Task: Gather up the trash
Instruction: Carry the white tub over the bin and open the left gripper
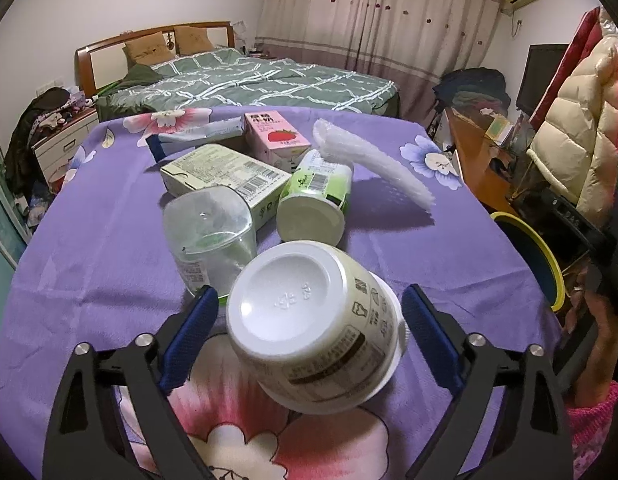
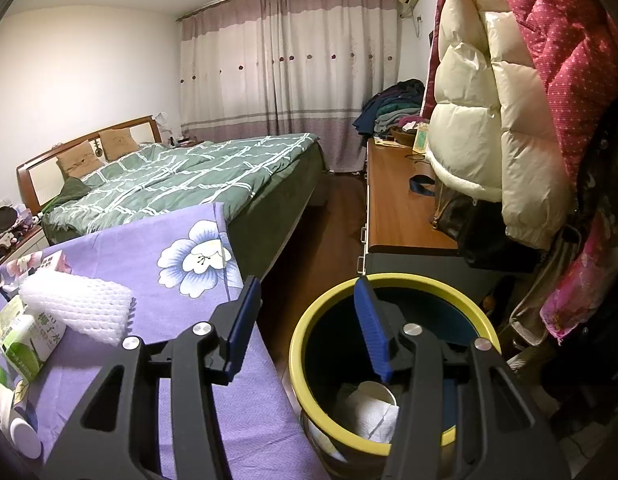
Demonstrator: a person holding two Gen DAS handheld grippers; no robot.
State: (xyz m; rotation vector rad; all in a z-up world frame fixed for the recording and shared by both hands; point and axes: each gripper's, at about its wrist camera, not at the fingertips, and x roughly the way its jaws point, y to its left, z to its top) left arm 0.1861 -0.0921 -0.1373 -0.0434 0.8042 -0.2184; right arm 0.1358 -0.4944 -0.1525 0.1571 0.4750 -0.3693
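Note:
Trash lies on a purple floral tablecloth (image 1: 89, 248). My left gripper (image 1: 309, 312) is open, its blue pads on either side of a white yogurt cup (image 1: 313, 328) lying on its side, not clearly touching it. Behind it are a clear plastic cup (image 1: 209, 236), a green-white bottle (image 1: 315, 196), a green carton (image 1: 225, 176), a pink strawberry milk box (image 1: 275, 136), a foam net (image 1: 373, 164) and a blue-white wrapper (image 1: 197, 136). My right gripper (image 2: 305, 320) is open and empty above the yellow-rimmed bin (image 2: 309, 364), which holds a white cup with paper (image 2: 369, 408).
The bin (image 1: 549, 264) stands off the table's right edge. A wooden desk (image 2: 397, 208) with hanging jackets (image 2: 489, 120) is at the right. A bed (image 2: 181, 184) lies behind the table. The foam net (image 2: 77, 304) and bottle (image 2: 29, 340) show near the table's right side.

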